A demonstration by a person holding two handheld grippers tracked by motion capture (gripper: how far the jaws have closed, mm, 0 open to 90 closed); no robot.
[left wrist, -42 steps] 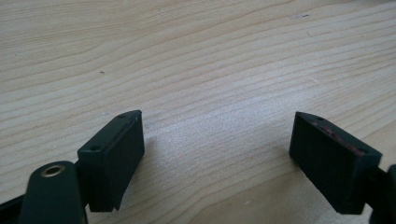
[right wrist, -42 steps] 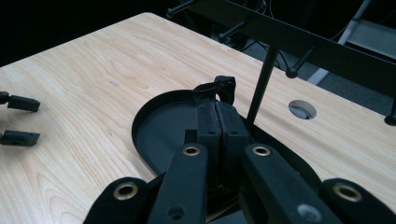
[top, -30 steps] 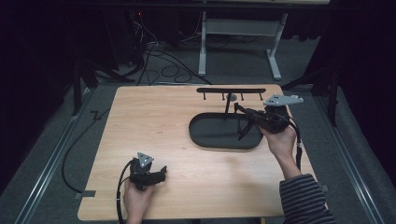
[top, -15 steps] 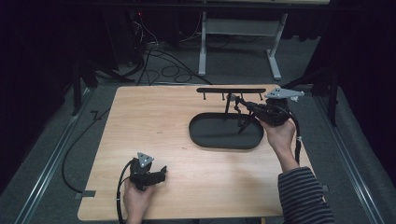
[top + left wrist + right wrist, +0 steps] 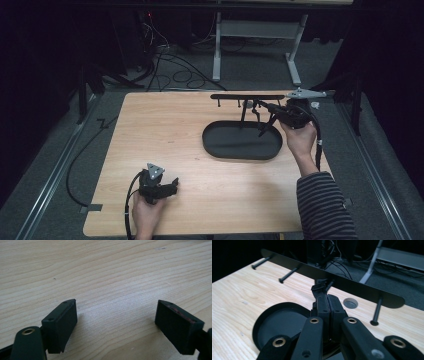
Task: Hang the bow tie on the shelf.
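The right gripper (image 5: 327, 305) has its jaws pressed together, tips up against the post of a black rack (image 5: 352, 286); whether they pinch any part of it I cannot tell. The rack's flat bar crosses just above the jaw tips, pegs (image 5: 377, 311) hanging from it. Below and left of the jaws lies a black oval tray (image 5: 242, 142), from which the rack rises. The left gripper (image 5: 116, 322), well apart from the tray at the table's (image 5: 165, 125) near edge, has its jaws spread wide with nothing between them, low over bare wood.
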